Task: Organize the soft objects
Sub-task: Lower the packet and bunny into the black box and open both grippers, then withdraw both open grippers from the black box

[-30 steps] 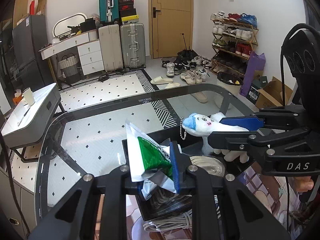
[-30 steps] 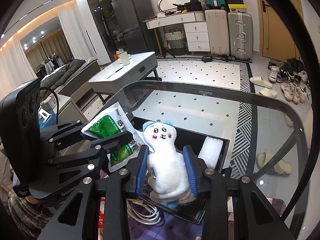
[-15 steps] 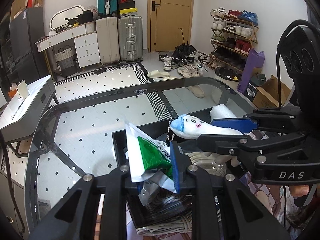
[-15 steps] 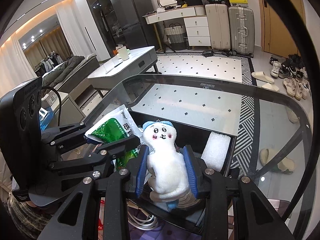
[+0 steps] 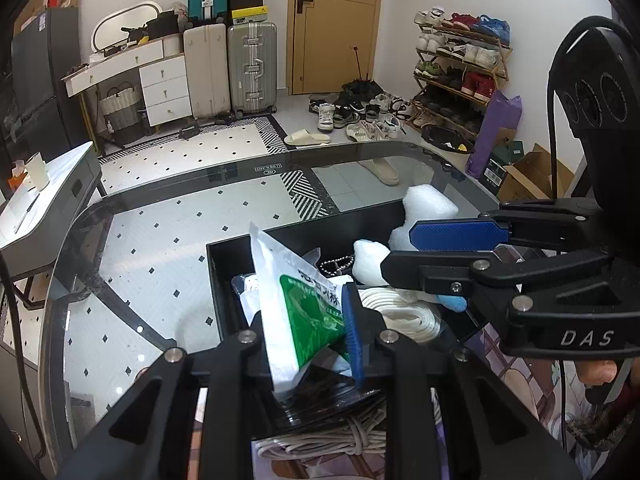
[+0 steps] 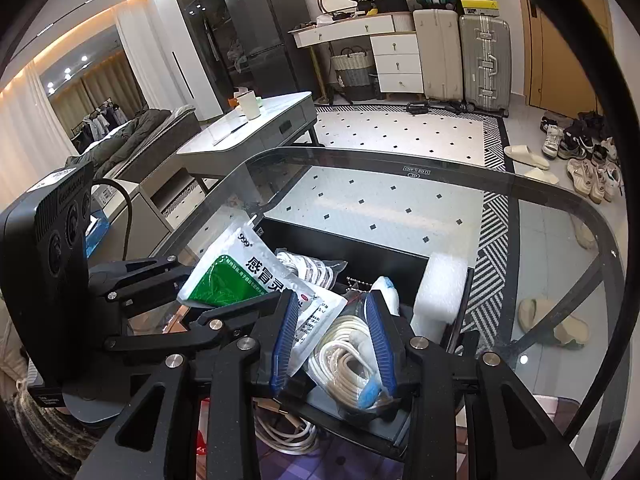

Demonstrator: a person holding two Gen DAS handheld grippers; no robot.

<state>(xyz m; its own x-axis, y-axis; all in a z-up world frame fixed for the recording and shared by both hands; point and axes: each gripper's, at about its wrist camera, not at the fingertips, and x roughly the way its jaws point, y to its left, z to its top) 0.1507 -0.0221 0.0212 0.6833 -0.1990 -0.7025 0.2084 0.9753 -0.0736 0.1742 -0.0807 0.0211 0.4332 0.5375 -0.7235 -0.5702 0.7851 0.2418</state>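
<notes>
Plush toy (image 6: 385,289) lies in black tray (image 6: 360,246) just ahead of right gripper (image 6: 333,344), whose jaws stand apart w/ nothing clamped, over white cable coil (image 6: 344,356). Left gripper (image 5: 308,332) pinches green-white sachet (image 5: 298,304) above tray's near-left corner.

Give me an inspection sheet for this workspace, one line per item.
Surface: glass table with a black tray on it.
Job's things: green-white packet held above the tray; plush toy and foam block in the tray.
Clutter: bead chain and a bagged item in the tray.
Grippers: left gripper shut on the packet; right gripper open, with the plush beside one finger.
Cables: white coil in the tray; a second coil at the near edge.
Surroundings: suitcases, shoe rack.
</notes>
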